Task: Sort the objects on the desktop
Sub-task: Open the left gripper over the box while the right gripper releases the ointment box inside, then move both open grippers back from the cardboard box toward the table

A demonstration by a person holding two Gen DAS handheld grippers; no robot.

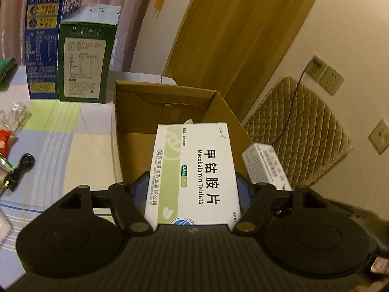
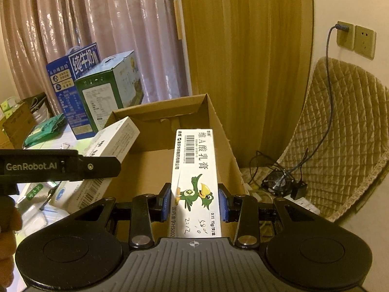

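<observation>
The left hand-held gripper (image 1: 192,189) is matt black plastic: a ribbed grey-black centre plate with a small crosshair mark, flanked by two round housings with shallow circular recesses, angled link arms fixed by brass-coloured round pins, and blue ribbed fingers (image 1: 139,189). The right hand-held gripper (image 2: 194,203) has the same build, with silver pins on its link arms and blue pads on its fingers (image 2: 165,204). In the right wrist view the left unit's black side bar carries white "GenRobot.AI" lettering and a small screw, and bare skin of the left hand (image 2: 8,238) shows at the frame edge.
</observation>
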